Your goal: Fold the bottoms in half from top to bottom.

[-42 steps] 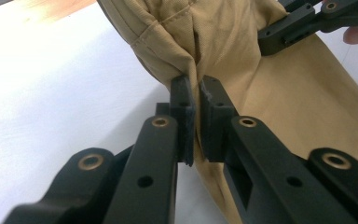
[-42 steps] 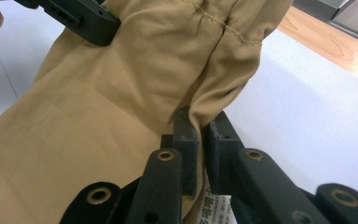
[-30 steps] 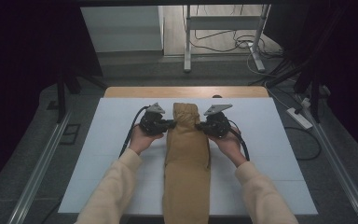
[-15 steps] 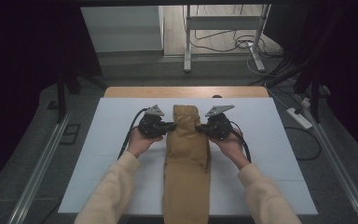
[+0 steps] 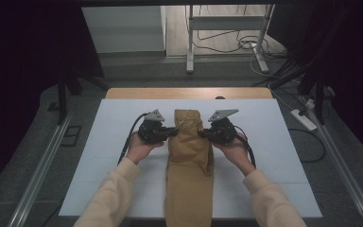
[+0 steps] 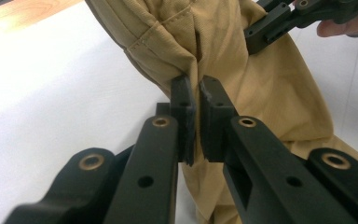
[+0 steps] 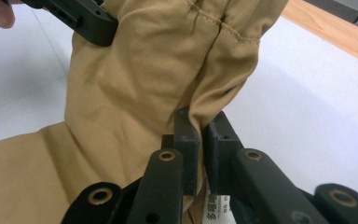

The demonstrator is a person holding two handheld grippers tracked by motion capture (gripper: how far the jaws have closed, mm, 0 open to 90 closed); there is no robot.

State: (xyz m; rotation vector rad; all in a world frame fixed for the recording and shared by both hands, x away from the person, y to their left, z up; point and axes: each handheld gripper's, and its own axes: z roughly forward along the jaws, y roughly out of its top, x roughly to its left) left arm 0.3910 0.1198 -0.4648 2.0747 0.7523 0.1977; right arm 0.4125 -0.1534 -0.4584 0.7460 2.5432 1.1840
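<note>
High view: the tan trousers (image 5: 189, 161) lie lengthwise down the middle of the white table (image 5: 99, 156), with the far end lifted. The left gripper (image 5: 172, 132) is clamped on the left edge of the cloth; the right gripper (image 5: 204, 134) is clamped on the right edge. To fold well, keep both grips level, move them together, and hold the seams (image 6: 168, 35) aligned so the cloth does not twist.
</note>
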